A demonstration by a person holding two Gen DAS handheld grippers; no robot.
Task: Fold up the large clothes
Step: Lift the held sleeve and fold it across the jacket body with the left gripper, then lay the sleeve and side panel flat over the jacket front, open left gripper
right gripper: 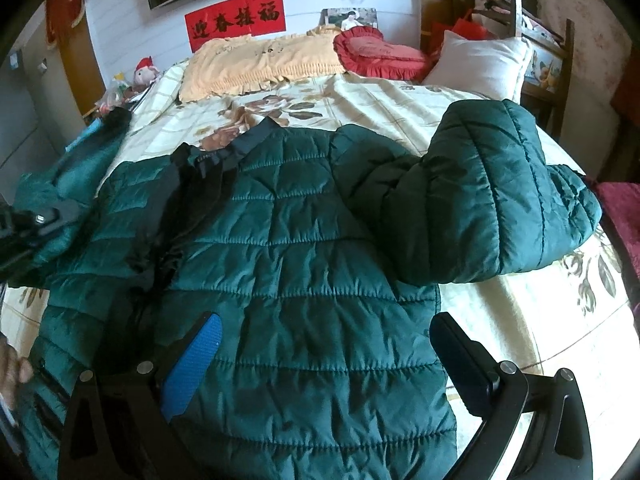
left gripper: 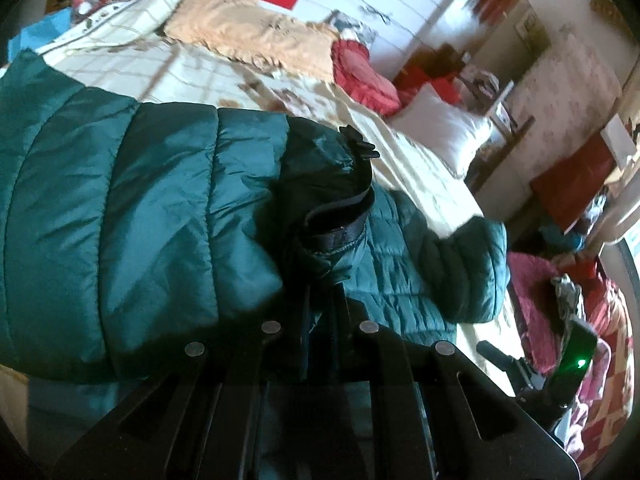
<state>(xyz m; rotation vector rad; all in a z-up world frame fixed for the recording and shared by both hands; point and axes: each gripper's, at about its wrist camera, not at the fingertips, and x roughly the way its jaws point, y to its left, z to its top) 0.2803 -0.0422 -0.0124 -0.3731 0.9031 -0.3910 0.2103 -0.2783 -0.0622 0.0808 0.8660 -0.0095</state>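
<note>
Looking down my right wrist camera, I see the dark green quilted jacket (right gripper: 304, 248) spread across the bed (right gripper: 400, 92), its dark collar (right gripper: 216, 156) pointing toward the pillows. One sleeve (right gripper: 500, 184) lies folded across the upper right of the body. My right gripper (right gripper: 324, 356) hovers over the jacket's lower half with its fingers spread wide, gripping nothing; the blue pad (right gripper: 192, 364) shows on the left finger.

In the left wrist view, my left gripper (left gripper: 320, 280) is clenched on a bunch of jacket (left gripper: 120, 220) fabric near a dark edge of the garment, and a sleeve bulges up just beside it.

Past the jacket, a peach pillow (right gripper: 256, 64), a red ruffled cushion (right gripper: 372, 52) and a white pillow (right gripper: 480, 64) line the head of the bed. A red banner (right gripper: 236, 20) hangs on the wall behind.
</note>
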